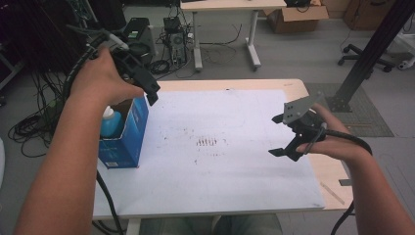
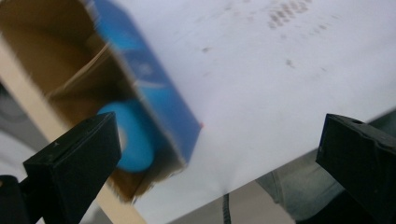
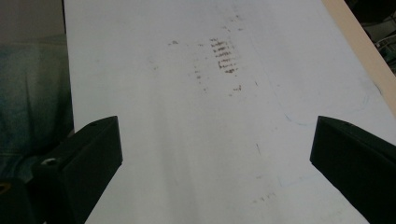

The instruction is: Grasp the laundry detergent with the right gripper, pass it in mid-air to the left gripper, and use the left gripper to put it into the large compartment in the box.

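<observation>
While the left claw [image 1: 142, 81] hangs released above the open blue box [image 1: 128, 132], the blue-and-white bottle [image 1: 110, 122] stands inside that box at the left edge of the tabletop [image 1: 235, 181]. Seen along the left claw's own jaws, the box mouth and the bottle's blue body [image 2: 133, 140] lie below, with nothing between the jaws. The right claw [image 1: 286, 137] hovers, also released and empty, over the white sheet [image 3: 196, 116] near the right edge. The likely trouble, as I judge it, is the box: it sits close to the tabletop's rim, so a careless brush from the left forearm [image 1: 63, 161] could tip it or push it off, bottle and all.
</observation>
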The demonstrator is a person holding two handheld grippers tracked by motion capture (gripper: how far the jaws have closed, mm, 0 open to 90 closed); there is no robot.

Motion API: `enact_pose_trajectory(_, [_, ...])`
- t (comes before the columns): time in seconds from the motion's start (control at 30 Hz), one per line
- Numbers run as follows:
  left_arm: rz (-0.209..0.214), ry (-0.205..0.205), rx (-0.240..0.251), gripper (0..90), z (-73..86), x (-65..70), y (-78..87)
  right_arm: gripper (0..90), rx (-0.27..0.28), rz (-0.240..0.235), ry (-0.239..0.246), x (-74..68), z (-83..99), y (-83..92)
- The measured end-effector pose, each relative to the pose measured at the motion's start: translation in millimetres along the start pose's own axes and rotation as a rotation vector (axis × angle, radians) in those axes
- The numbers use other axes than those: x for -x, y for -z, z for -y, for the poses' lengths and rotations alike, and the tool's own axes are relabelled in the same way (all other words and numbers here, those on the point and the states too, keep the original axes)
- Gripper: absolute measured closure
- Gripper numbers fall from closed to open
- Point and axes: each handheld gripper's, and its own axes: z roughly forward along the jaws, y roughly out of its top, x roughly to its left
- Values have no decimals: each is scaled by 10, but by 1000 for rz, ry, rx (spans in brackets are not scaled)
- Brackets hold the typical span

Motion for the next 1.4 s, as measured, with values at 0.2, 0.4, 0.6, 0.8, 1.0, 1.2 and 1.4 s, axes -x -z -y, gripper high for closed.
enact_pose_trajectory(0.2, [40,-270,22,2,-137,389,3,27,-102,-15,30,100,-155,211])
enact_pose_trajectory(0.4, [107,-436,-17,2,-219,638,-93,28,-201,-46,57,160,-309,334])
enact_pose_trajectory(0.6, [139,-630,-60,2,-262,853,-199,32,-290,-91,84,180,-434,313])
enact_pose_trajectory(0.8, [147,-720,-82,2,-286,956,-288,35,-359,-103,108,186,-497,226])
enact_pose_trajectory(1.0, [135,-761,-112,2,-320,1002,-416,36,-407,-120,123,238,-509,111])
enact_pose_trajectory(1.2, [133,-771,-134,2,-393,959,-529,39,-432,-135,117,337,-452,24])
enact_pose_trajectory(1.4, [126,-760,-133,2,-441,927,-566,37,-442,-140,103,408,-383,-42])
